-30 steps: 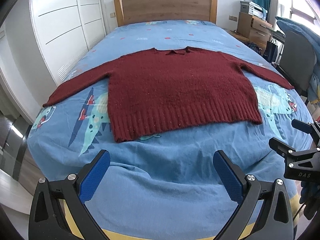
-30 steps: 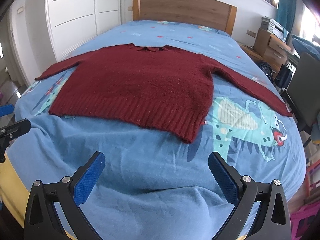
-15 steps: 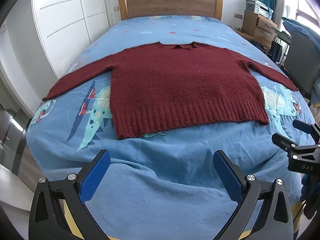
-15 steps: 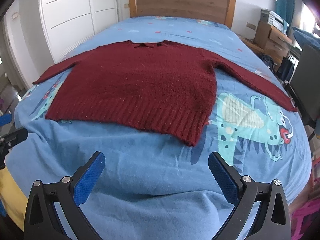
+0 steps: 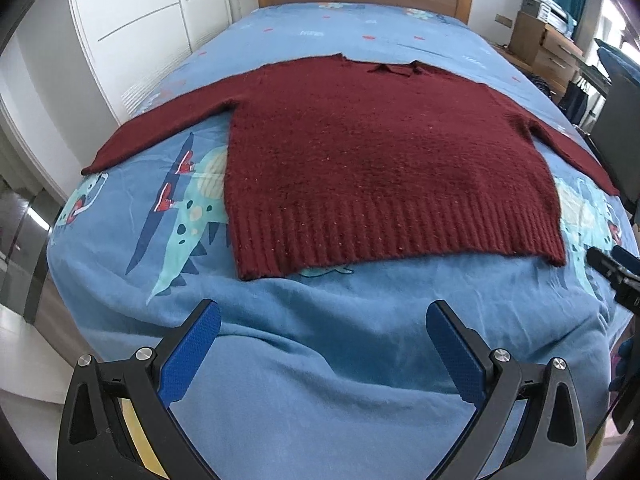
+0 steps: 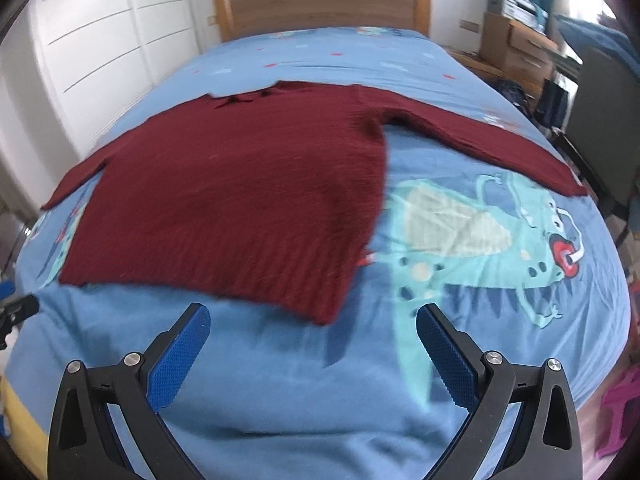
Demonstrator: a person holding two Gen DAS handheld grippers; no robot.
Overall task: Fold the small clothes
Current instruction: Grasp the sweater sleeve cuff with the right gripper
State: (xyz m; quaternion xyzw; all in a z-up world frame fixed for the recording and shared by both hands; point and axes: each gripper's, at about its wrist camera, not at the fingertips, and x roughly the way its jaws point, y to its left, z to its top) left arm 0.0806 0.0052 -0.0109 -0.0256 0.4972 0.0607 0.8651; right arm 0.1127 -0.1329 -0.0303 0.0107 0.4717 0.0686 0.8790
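Both tools spread, empty: left tool (image 5: 323, 344), right tool (image 6: 313, 340). Sweater (image 5: 384, 168) flat on bed (image 5: 320, 380); soft, floppy knit, likely stretchy. Pinch the ribbed hem corners.

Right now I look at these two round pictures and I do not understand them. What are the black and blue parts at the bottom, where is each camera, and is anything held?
Each picture comes from a fisheye camera on a hand-held gripper, looking along its two fingers. The left gripper and right gripper are both open and hold nothing. Ahead, a dark red knitted sweater lies flat, sleeves spread, on a blue dinosaur-print bed cover. It is not yet folded.
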